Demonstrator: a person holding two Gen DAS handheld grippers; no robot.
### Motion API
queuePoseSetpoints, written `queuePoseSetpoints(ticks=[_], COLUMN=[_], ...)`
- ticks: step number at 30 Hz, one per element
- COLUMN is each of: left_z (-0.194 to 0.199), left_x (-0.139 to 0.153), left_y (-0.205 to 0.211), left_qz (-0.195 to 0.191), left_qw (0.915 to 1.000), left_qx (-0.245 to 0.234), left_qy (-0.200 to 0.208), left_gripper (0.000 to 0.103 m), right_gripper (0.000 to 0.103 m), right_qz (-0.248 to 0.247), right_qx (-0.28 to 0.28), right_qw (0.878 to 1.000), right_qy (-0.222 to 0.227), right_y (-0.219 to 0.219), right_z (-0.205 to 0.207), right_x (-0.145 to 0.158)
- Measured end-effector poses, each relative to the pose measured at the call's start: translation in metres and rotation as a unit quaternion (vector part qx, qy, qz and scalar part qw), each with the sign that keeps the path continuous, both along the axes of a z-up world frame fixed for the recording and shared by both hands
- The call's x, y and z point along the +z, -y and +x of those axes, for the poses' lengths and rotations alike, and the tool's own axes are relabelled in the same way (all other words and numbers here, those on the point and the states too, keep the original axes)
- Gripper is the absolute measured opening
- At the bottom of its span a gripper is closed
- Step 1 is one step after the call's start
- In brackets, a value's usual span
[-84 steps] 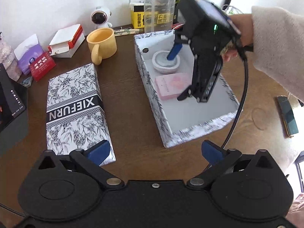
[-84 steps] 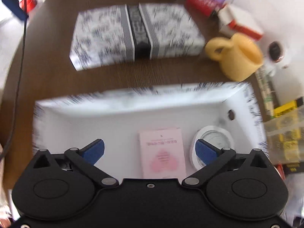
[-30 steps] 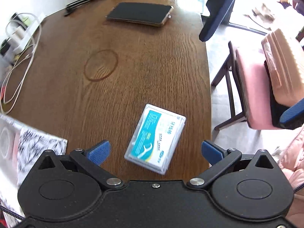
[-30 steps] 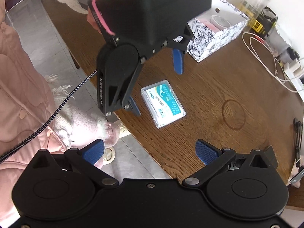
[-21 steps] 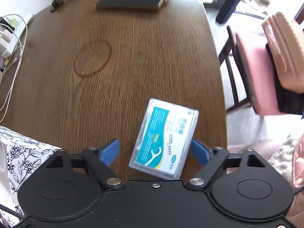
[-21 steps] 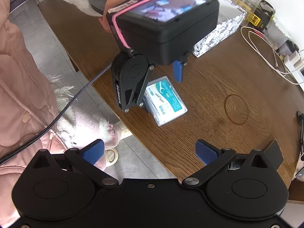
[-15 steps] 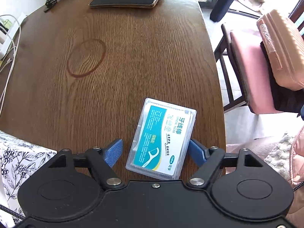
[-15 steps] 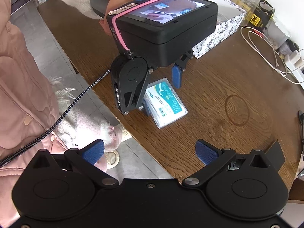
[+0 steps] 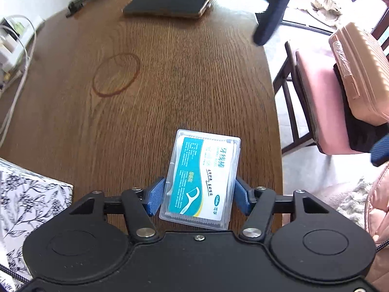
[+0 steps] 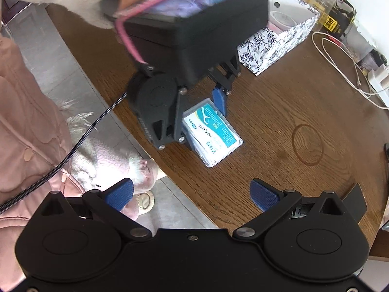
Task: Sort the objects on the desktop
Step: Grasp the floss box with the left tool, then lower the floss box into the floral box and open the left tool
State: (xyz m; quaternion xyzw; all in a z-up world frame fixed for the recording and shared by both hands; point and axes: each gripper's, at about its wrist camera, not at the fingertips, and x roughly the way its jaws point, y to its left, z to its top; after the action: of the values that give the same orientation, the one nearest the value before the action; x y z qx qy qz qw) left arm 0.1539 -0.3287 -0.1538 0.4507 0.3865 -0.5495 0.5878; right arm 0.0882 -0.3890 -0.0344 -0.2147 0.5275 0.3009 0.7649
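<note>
A clear plastic floss-pick box (image 9: 203, 177) with a teal and white label sits between the blue pads of my left gripper (image 9: 198, 196), which is shut on its two long sides. In the right wrist view the same floss-pick box (image 10: 214, 133) tilts up off the wooden table (image 10: 279, 112) near its edge, held by the left gripper (image 10: 206, 112). My right gripper (image 10: 190, 196) hangs open above the table edge with nothing between its fingers. The open floral-patterned box (image 10: 274, 36) stands further back, with a white round tin and a pink item inside.
A dark phone (image 9: 167, 3) lies at the table's far end, near a ring stain (image 9: 116, 74). White cables (image 10: 345, 58) and a power strip lie along the wall side. A pink chair (image 9: 323, 97) with a suitcase stands beyond the table edge. A person's pink coat (image 10: 26, 112) is close by.
My left gripper swung from the floral box to the floss-pick box, shut on it, and has tilted it up off the table. The right gripper stayed open.
</note>
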Motion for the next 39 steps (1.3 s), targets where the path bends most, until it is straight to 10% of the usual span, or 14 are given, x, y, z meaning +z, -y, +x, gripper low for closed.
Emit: queuePoseSetpoints(ticks=[11, 23, 39], left_z=[0.016, 0.097, 0.23], left_x=[0.078, 0.181, 0.131], left_y=[-0.042, -0.108, -0.11], left_qz=[-0.101, -0.177, -0.115], left_qw=[0.9918, 0.9606, 0.9759], left_qx=[0.075, 0.186, 0.172], left_qy=[0.023, 0.107, 0.069], left_gripper=[0.057, 0.057, 0.057], right_gripper=[0.103, 0.103, 0.103], right_qz=[0.008, 0.046, 0.051], right_qx=[0.034, 0.086, 0.091], right_qw=[0.999, 0.991, 0.992], right_qy=[0.03, 0.088, 0.066], right_y=[-0.007, -0.037, -0.065], right_z=[0.033, 0.132, 0.252], right_x=[0.024, 0.077, 0.071])
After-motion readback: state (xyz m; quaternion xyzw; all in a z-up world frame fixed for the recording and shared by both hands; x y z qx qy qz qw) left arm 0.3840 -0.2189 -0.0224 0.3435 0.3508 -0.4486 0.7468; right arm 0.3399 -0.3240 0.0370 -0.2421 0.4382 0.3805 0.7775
